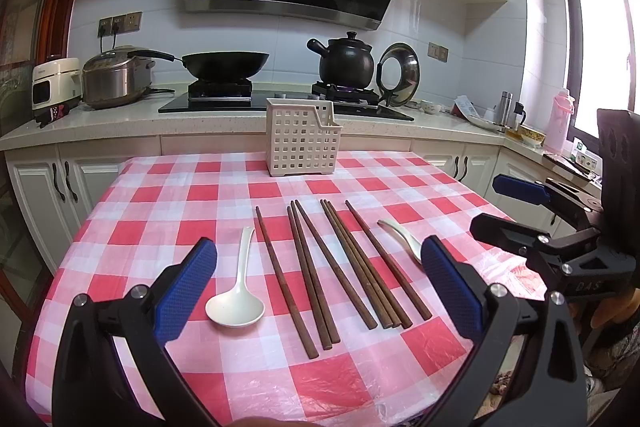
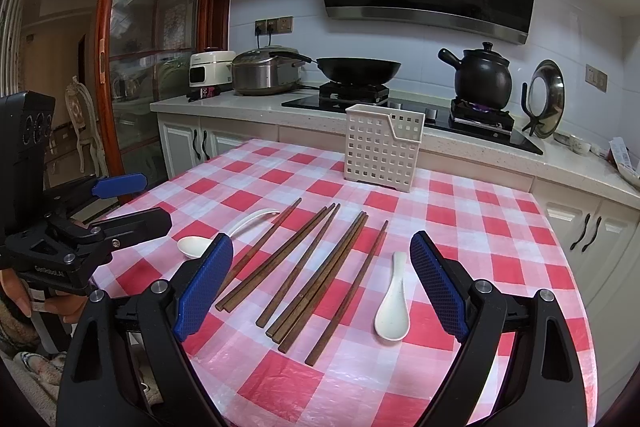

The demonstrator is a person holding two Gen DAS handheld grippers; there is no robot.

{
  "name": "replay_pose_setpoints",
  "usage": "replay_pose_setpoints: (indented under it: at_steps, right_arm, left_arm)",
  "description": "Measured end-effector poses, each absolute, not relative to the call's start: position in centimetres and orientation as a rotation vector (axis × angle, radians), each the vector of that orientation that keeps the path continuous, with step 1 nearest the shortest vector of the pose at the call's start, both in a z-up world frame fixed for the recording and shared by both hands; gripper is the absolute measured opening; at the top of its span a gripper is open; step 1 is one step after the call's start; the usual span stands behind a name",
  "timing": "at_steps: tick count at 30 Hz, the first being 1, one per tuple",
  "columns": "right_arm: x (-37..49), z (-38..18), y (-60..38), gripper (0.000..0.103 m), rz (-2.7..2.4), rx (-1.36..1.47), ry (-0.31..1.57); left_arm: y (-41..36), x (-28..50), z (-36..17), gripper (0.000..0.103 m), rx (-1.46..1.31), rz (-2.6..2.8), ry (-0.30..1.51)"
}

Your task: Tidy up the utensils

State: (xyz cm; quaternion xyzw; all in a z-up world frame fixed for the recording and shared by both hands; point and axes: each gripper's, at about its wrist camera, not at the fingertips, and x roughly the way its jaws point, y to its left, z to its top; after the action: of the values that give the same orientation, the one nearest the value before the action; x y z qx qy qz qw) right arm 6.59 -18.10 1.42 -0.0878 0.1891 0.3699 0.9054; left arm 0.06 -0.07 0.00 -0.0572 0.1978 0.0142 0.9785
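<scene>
- Nothing is sorted yet: the white slotted holder (image 1: 299, 138) stands at the far side of the desk (image 1: 160, 195) and looks empty through its holes.
- Seven brown chopsticks (image 1: 320, 267) lie side by side in the middle, nearer than the holder.
- Two white spoons: the left spoon (image 1: 236, 303) lies left of the chopsticks, the right spoon (image 2: 394, 303) lies right of them.
- Both the left gripper (image 1: 320, 291) and the right gripper (image 2: 320, 287) hang over the near edge, jaws wide apart, holding nothing.
- All nine pieces, I think, are left to move.
</scene>
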Motion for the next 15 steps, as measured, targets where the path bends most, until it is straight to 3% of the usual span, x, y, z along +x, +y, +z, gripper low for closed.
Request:
replay_pose_setpoints:
  at_steps: [15]
  right_arm:
    - [6.87, 1.45, -18.61, 0.085, 0.758, -0.172, 0.389]
  left_arm:
    - [-0.09, 0.32, 0.10, 0.099, -0.105, 0.039, 0.399]
